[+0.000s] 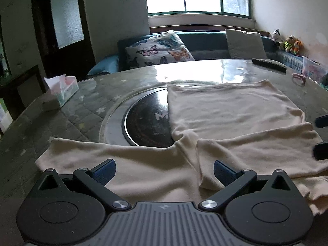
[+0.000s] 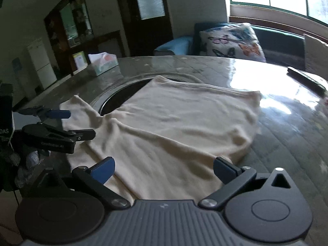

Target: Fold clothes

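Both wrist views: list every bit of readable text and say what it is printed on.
"GenRobot.AI": small and blurred, on the side of the left gripper.
"DAS": cut-off letters on a dark object at the left edge.
"M": pale mark on the black round plate in the table; the shirt hides the rest.

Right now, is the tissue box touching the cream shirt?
Apart. The left wrist view shows the tissue box at the table's far left, with bare quilted table cover plainly between it and the cream shirt.
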Demonstrator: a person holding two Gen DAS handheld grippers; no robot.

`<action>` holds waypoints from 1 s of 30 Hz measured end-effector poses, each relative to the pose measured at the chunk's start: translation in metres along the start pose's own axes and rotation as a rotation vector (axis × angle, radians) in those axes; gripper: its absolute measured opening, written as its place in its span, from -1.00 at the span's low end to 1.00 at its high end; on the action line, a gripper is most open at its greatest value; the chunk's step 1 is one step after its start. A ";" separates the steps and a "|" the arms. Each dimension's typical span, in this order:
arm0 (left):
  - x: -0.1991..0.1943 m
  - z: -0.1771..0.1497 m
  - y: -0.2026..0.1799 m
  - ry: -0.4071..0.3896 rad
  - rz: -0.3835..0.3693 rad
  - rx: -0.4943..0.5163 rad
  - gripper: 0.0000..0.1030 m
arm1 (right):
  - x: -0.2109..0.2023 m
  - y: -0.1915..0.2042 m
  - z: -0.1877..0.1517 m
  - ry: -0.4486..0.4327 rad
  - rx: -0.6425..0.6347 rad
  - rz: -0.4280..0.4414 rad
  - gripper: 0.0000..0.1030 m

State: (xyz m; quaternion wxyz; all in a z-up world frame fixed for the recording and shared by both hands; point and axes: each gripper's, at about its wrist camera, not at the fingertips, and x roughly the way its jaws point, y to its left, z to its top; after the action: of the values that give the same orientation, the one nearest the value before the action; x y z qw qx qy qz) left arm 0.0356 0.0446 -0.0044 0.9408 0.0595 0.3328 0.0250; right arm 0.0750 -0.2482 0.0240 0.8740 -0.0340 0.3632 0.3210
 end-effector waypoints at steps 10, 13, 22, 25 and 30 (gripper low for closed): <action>-0.002 -0.005 0.020 0.006 0.028 -0.007 1.00 | 0.022 0.002 0.001 0.059 -0.014 -0.003 1.00; -0.005 -0.008 0.034 0.006 0.043 -0.038 1.00 | 0.024 0.008 0.007 0.051 -0.031 -0.030 1.00; -0.003 -0.012 0.103 0.006 0.189 -0.208 1.00 | 0.060 0.045 0.024 0.073 -0.122 -0.114 1.00; 0.002 -0.015 0.131 0.021 0.249 -0.280 1.00 | 0.071 0.061 0.025 0.089 -0.170 -0.119 1.00; 0.011 -0.015 0.163 0.029 0.302 -0.345 1.00 | 0.081 0.080 0.024 0.097 -0.241 -0.131 1.00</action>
State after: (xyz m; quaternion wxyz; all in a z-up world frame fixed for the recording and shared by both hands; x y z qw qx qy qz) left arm 0.0337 0.2087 -0.0016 0.9177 -0.0537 0.3244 0.2228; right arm 0.0856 -0.1344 0.0022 0.8641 -0.1778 0.3608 0.3026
